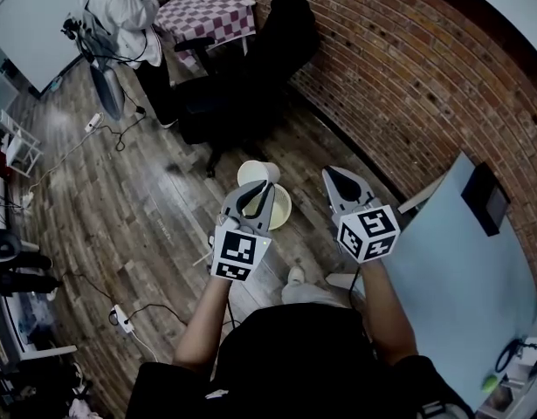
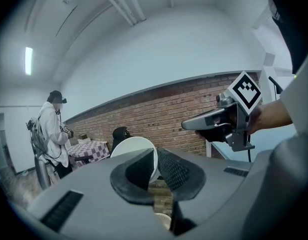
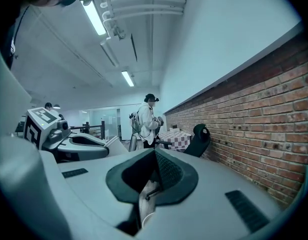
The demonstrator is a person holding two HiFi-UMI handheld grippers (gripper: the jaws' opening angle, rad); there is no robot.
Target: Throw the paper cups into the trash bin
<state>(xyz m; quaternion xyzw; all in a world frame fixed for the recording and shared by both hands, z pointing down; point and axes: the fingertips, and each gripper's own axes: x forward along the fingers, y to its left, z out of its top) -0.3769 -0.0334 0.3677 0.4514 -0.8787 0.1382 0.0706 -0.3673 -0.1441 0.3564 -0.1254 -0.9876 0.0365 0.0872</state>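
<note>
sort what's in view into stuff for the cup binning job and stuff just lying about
For the job:
- paper cup, clamped in the left gripper
- pale round container below it, probably the trash bin
- right gripper, shut, empty

Just lying about:
- black office chair
- checkered table
- power strip on the floor

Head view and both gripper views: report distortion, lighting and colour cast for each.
Head view: fisheye bows the red brick wall; dark vignetted corners. Left gripper view: white ceiling strip light glares, the white paper cup is evenly lit. Right gripper view: cold blue cast, blown-out fluorescent ceiling tubes, black corners.
</note>
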